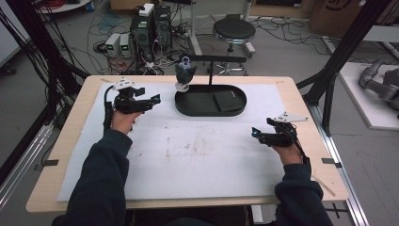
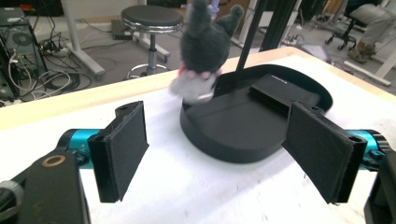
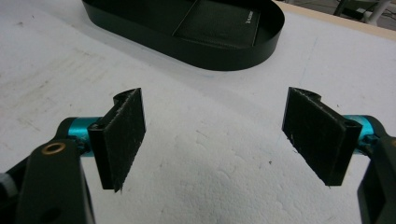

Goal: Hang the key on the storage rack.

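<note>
A small grey plush toy (image 1: 184, 74) hangs from the arm of a black stand above the left end of a black oval tray (image 1: 210, 100); in the left gripper view the plush toy (image 2: 203, 51) dangles over the tray's rim (image 2: 219, 144). My left gripper (image 1: 154, 100) is left of the tray, apart from the toy, open with nothing between its pads (image 2: 122, 149). My right gripper (image 1: 255, 133) rests low over the white mat at the right, open and empty, pads (image 3: 122, 135) wide apart. A black flat wallet-like item (image 1: 226, 100) lies in the tray.
A white mat (image 1: 188, 150) covers the wooden table (image 1: 51, 188). Beyond the far edge stand a round stool (image 1: 233, 32), computer boxes and many cables. Black frame posts rise at both sides.
</note>
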